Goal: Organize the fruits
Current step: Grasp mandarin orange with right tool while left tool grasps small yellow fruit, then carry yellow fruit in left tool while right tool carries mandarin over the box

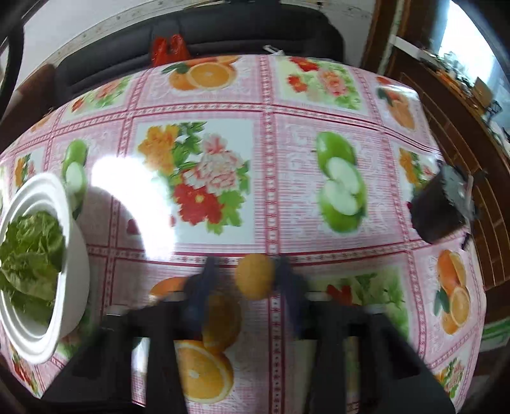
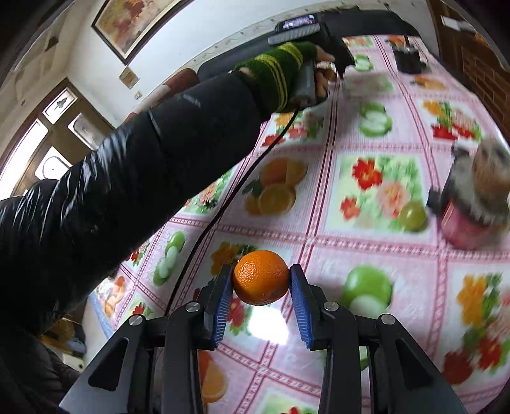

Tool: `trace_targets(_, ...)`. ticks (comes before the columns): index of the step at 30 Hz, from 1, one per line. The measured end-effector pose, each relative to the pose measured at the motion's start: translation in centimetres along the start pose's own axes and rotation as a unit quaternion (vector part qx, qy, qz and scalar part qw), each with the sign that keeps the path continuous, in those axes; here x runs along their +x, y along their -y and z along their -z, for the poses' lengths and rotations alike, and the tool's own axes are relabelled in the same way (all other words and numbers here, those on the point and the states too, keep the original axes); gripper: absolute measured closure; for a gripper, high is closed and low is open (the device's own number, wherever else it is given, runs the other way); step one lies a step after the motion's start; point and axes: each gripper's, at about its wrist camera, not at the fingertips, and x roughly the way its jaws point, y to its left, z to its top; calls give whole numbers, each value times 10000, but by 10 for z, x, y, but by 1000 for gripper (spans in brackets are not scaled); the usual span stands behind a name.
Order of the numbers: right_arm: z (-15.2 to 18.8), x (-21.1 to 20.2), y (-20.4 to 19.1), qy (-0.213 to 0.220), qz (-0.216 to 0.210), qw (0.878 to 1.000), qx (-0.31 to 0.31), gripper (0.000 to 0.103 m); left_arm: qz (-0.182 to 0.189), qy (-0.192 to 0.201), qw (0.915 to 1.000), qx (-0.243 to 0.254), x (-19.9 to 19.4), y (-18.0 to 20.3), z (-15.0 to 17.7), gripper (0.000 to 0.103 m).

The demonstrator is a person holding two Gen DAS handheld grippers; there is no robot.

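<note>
In the left wrist view my left gripper (image 1: 247, 277) is shut on a small yellow-orange fruit (image 1: 255, 276) and holds it above the fruit-print tablecloth (image 1: 287, 153); the view is blurred. In the right wrist view my right gripper (image 2: 260, 278) is shut on an orange (image 2: 260, 277), held between the blue pads (image 2: 223, 296) above the table. A green fruit (image 2: 413, 215) lies on the cloth at the right, beside a red jar (image 2: 471, 210). The person's left arm (image 2: 127, 165) reaches across the table, and the hand-held left gripper (image 2: 306, 32) shows at the far end.
A white bowl (image 1: 75, 270) of green leaves (image 1: 28, 258) stands at the left edge of the table. A dark container (image 1: 436, 210) stands at the right edge. Another dark pot (image 2: 408, 57) stands far back. A dark sofa (image 1: 223, 28) is behind the table.
</note>
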Motion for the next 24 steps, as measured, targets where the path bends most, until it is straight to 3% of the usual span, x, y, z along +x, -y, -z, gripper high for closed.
trace_targets(6, 7, 5, -12, -63, -119, 9999, 34, 66, 386, -112, 9988, 265, -29, -5, 47, 82)
trace_targets(13, 28, 14, -27, -194, -164, 9997, 65, 67, 720, 161, 9961, 476, -117, -53, 142, 82)
trace_targets(19, 43, 17, -42, -97, -71, 9997, 207, 67, 881, 278, 9955, 185, -187, -112, 227, 82)
trace_targets(24, 48, 19, -66, 187, -104, 9991, 358, 67, 811, 252, 9963, -156, -219, -156, 292, 82)
